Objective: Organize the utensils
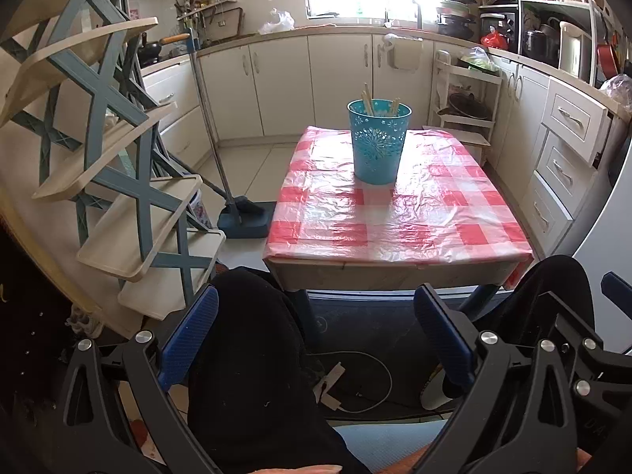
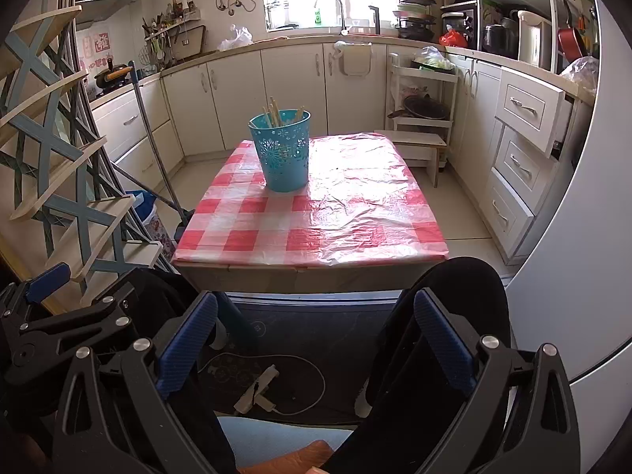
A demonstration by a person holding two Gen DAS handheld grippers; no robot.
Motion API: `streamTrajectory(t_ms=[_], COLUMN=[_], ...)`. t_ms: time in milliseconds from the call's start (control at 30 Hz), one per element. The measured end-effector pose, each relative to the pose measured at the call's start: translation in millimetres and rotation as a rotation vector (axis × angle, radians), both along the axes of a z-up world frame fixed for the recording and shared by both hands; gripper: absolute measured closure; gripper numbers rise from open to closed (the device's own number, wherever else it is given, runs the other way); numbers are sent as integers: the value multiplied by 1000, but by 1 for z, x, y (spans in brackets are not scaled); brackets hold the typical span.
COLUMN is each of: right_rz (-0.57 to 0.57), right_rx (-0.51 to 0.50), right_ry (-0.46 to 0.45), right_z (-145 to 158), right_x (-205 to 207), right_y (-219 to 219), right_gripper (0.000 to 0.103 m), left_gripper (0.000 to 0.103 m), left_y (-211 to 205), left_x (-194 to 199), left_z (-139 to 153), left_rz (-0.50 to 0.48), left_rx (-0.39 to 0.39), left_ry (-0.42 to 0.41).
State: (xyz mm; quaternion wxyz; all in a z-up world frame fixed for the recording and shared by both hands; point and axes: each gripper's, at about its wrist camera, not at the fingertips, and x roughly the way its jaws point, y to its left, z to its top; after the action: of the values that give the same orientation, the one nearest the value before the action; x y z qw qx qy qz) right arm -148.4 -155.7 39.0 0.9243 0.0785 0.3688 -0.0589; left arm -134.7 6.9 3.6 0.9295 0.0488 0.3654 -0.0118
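A kitchen with white cabinets runs along the far wall and down the right side, and a tall rack of cream shelves on blue crossed struts stands at the left. In the middle sits the bench, covered by a red-and-white checked plastic cloth that lies wrinkled and glossy over its top. A blue broom and dustpan lean on the floor just left of the bench. On the far half of the bench, upright and left of centre in the right wrist view, stands a teal perforated bucket with a few pale wooden utensils poking out above its rim; the rest of the cloth around it shows no other utensils. Near the cameras, the person's knees in black trousers fill the lower part of both views, below the near edge of the bench. The left claw hangs low over the lap with its blue-padded fingers spread wide and nothing between them. The right claw is likewise held near the knees, fingers parted and holding nothing, well apart from the bucket
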Motion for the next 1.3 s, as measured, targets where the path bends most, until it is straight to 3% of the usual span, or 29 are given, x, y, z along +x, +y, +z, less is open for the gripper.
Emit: streamTrajectory(t_ms=[1300], right_rz=[5], right_rx=[4], right_ry=[2], right_z=[-1], right_x=[0], right_y=[3], right_gripper=[7], left_gripper=[8], left_y=[-1], left_x=[-2], left_z=[-1], left_rz=[9], left_rx=[11], left_ry=[-7])
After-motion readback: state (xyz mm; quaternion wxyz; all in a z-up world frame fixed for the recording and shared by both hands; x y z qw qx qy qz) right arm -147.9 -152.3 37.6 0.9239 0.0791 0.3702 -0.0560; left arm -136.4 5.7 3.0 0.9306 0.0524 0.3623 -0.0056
